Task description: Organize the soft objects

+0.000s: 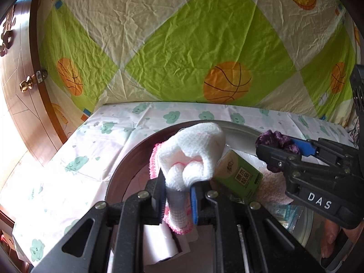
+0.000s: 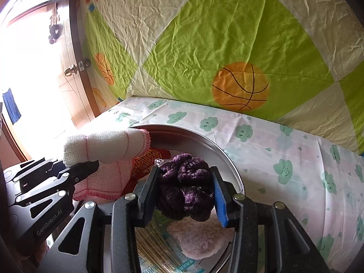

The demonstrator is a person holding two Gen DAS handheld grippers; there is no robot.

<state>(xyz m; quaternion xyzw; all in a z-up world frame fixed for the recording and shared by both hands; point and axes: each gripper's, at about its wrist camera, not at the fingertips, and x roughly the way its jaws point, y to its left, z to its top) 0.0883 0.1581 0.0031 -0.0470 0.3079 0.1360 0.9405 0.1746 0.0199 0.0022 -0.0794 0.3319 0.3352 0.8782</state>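
While both hand-held grippers hang over a round metal tray [image 2: 229, 159] on a table covered with a cloud-print cloth [image 2: 295, 154], each has a soft thing clamped between its jaws. The left gripper [image 1: 177, 195] is closed tight on a white gauze washcloth with pink stitched edging [image 1: 193, 152], which stands up out of the jaws in a bunched fold. The right gripper [image 2: 185, 193] is closed on a dark purple velvet scrunchie [image 2: 185, 188], pinched between its black and blue pads. Both items are lifted clear of the tray.

Left in the tray are a green tissue packet [image 1: 238, 175], a pale pink fluffy cloth [image 2: 200, 236], a wrapped bundle of bamboo skewers [image 2: 152, 241] and something red and orange, partly hidden. A green and cream basketball-print sheet [image 2: 227, 45] hangs behind the table.

The step in hand appears to be carrying the picked soft items away from the tray. Next, each needs a clear spot on the cloth, then a gentle release so the fabric does not snag on the pads.
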